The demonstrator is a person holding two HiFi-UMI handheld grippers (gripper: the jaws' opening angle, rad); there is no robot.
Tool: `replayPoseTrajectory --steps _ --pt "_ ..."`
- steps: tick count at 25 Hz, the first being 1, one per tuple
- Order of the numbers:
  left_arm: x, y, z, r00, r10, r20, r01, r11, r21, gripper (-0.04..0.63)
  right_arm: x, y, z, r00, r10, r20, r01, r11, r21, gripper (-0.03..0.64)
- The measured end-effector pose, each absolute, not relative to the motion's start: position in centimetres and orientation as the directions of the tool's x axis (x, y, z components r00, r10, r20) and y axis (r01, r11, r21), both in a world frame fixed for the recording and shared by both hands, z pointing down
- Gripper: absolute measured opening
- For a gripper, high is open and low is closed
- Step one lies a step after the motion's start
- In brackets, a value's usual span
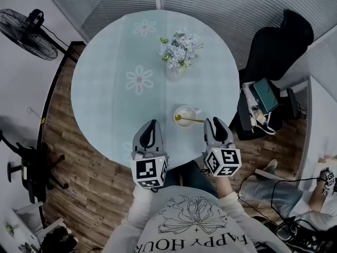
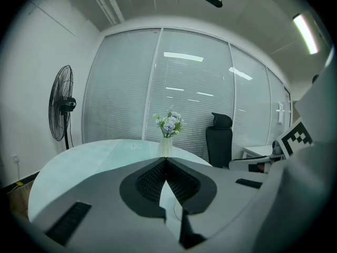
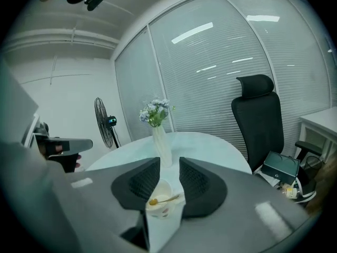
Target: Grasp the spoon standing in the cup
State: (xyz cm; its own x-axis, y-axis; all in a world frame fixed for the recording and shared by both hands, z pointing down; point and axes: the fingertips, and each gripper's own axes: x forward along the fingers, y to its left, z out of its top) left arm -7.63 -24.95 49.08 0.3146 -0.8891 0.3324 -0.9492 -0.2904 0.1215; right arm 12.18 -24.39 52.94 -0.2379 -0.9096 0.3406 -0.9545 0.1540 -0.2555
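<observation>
Lying tilted in the white cup (image 1: pixel 182 109) near the table's (image 1: pixel 105 78) front edge: gold spoon (image 1: pixel 189 120), handle over the rim toward the right gripper (image 1: pixel 218 122). Hovering just short of the cup, fingers apart, gripping nothing. Beside it, left gripper (image 1: pixel 151 124), fingers closed tip to tip, empty. Farther back, flower vase (image 1: pixel 178 54).

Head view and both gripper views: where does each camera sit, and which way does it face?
Head view: on the person's head, facing steeply down at the table, cup, spoon and vase; left tongs, right tongs and shirt show.
Left gripper view: on the left tongs, facing across the table to the vase, fan and chair; its shut jaws show.
Right gripper view: on the right tongs, facing the cup through its open jaws.
Shared: both gripper views show vase, fan and chair.
</observation>
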Motion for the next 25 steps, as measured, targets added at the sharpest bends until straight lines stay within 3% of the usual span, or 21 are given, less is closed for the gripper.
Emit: replayPoseTrajectory --steps 25 --pt "-7.5 -24.7 50.7 0.267 -0.889 0.373 -0.963 -0.236 0.127 0.006 11.6 -25.1 60.0 -0.309 -0.833 0.459 -0.924 0.149 -0.351 0.126"
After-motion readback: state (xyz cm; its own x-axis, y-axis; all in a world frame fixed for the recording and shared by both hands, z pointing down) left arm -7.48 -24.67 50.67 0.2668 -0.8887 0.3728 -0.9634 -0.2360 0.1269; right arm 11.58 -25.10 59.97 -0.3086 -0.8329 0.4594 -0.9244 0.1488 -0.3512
